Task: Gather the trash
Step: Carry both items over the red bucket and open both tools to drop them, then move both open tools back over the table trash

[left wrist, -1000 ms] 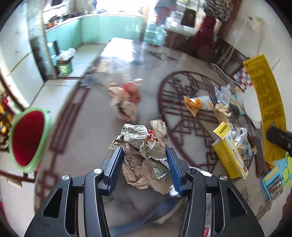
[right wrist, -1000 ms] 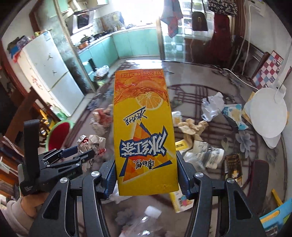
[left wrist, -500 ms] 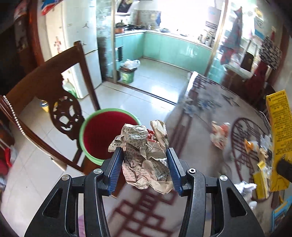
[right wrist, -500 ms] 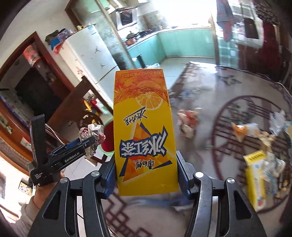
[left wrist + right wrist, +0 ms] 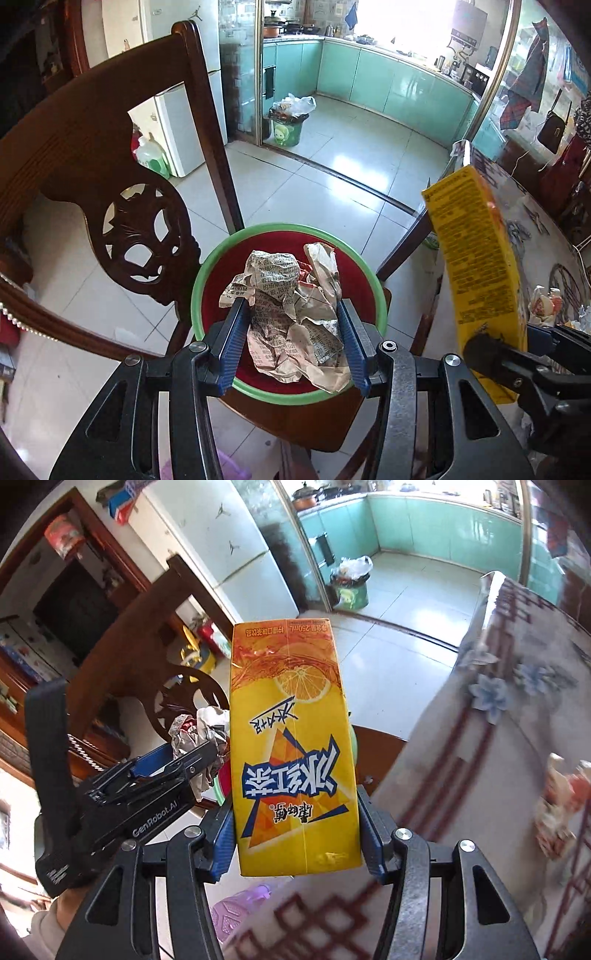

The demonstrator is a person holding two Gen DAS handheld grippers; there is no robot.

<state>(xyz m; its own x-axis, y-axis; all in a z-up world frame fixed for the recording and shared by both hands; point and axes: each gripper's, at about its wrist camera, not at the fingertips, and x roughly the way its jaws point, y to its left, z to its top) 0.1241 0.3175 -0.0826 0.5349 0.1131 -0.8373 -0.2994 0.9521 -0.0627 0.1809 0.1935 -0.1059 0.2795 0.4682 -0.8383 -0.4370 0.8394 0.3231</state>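
On my left, the wooden chair now fills that side of the view, and the red basin with the green rim sitting on its seat has come right under the left claw. A second ago I was still looking across the table at the litter; half a second ago the basin was ahead and lower left. The left claw is closed partway around the crumpled newspaper ball, blue pads pressed into both sides, and the ball hangs directly over the red interior. I judge this wad is ready to drop; opening here should land it inside.

To the right, the right claw grips the yellow drink carton near its bottom end, jaws spread to the carton's width. It has swung off the table with me and sits just beside the basin, close to the table edge. It probably needs shifting left before release. More litter remains on the table.
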